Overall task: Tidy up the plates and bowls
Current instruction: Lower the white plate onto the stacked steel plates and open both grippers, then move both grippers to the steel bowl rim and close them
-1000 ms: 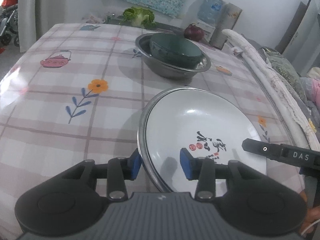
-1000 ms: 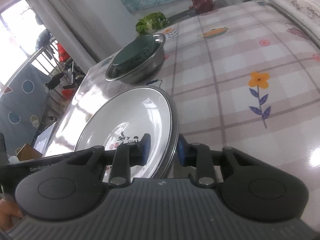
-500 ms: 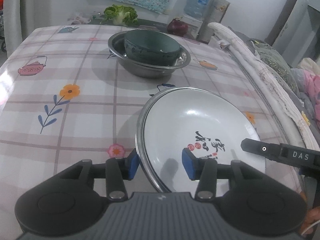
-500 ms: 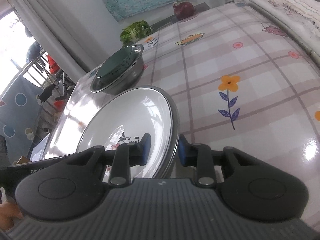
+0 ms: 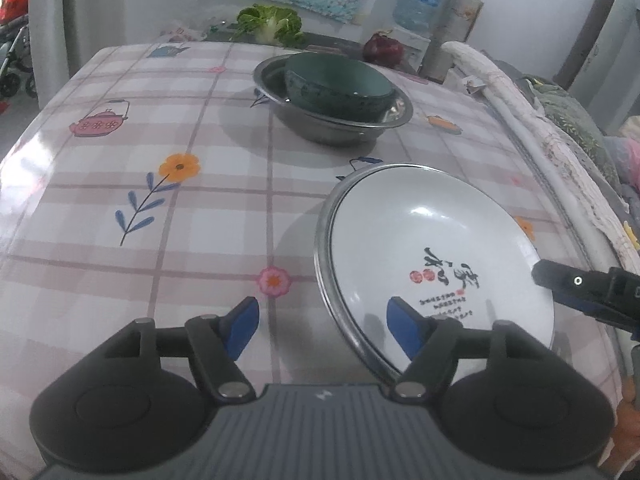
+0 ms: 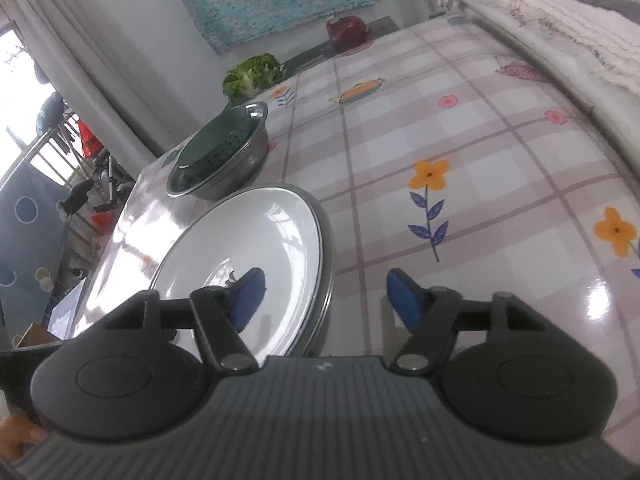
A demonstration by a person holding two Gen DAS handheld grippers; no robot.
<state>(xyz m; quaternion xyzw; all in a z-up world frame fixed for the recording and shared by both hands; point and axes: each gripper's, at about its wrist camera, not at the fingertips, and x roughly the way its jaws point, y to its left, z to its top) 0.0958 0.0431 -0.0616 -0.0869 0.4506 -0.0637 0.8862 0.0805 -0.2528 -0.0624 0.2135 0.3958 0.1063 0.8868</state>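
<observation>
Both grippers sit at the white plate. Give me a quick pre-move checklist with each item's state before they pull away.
1. Left gripper open: ok.
2. Right gripper open: ok.
3. Pads clear of the white plate: cannot tell; each gripper straddles its rim.
4. Plate nested in the metal plate under it: ok.
5. Stack lying on the table: ok.
6. Green bowl inside the steel basin: ok.

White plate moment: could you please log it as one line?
left gripper open | right gripper open | white plate on table, rim between both jaws

Both wrist views low, close over table; share white plate (image 5: 432,248) (image 6: 248,264), opposite sides.
</observation>
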